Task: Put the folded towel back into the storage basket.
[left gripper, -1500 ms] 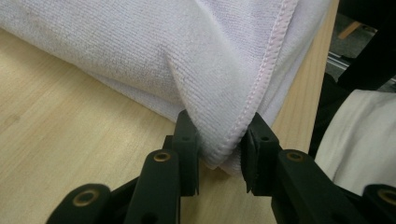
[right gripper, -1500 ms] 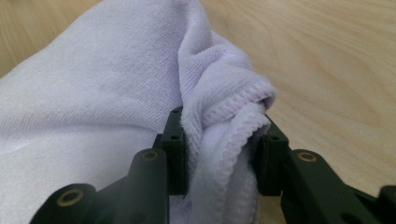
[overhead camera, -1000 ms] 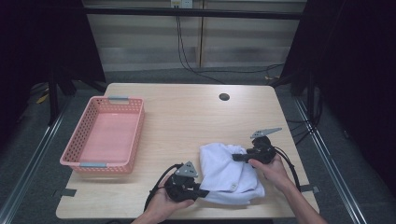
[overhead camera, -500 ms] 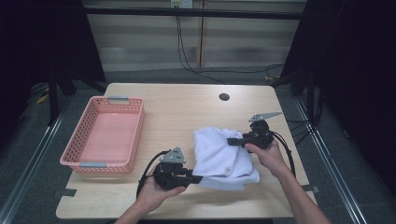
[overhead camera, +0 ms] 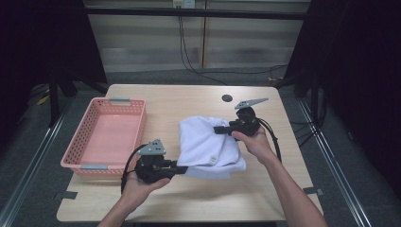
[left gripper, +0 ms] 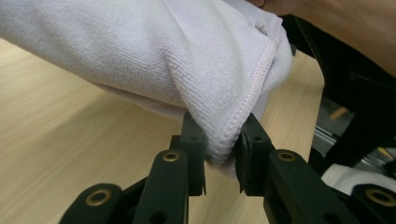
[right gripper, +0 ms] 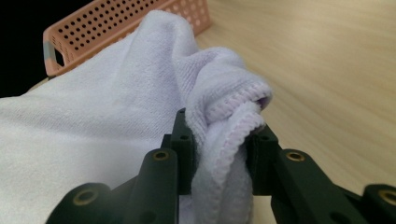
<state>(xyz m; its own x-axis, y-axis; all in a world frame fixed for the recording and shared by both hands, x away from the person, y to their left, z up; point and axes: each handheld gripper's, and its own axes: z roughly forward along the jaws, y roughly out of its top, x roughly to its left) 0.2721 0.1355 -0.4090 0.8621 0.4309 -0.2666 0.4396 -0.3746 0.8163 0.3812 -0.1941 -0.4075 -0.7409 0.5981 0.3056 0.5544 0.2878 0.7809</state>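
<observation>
Basket (overhead camera: 106, 137) at left side of tabletop (overhead camera: 198, 99). Towel (overhead camera: 208, 144) right of basket, about mid-tabletop, toward near edge. Left tongs (overhead camera: 183, 168) at towel's near-left corner, between basket and towel. Right tongs (overhead camera: 218, 129) at towel's far-right edge. Small round hole (overhead camera: 227, 98) behind towel, near far edge.

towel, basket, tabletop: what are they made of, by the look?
Towel: white terry or microfibre cloth, looped matte pile with a stitched hem. Basket: pink moulded plastic by the look, with perforated walls and grey handle inserts. Tabletop: light wood grain, smooth and matte; veneer or laminate, can't tell which.
</observation>
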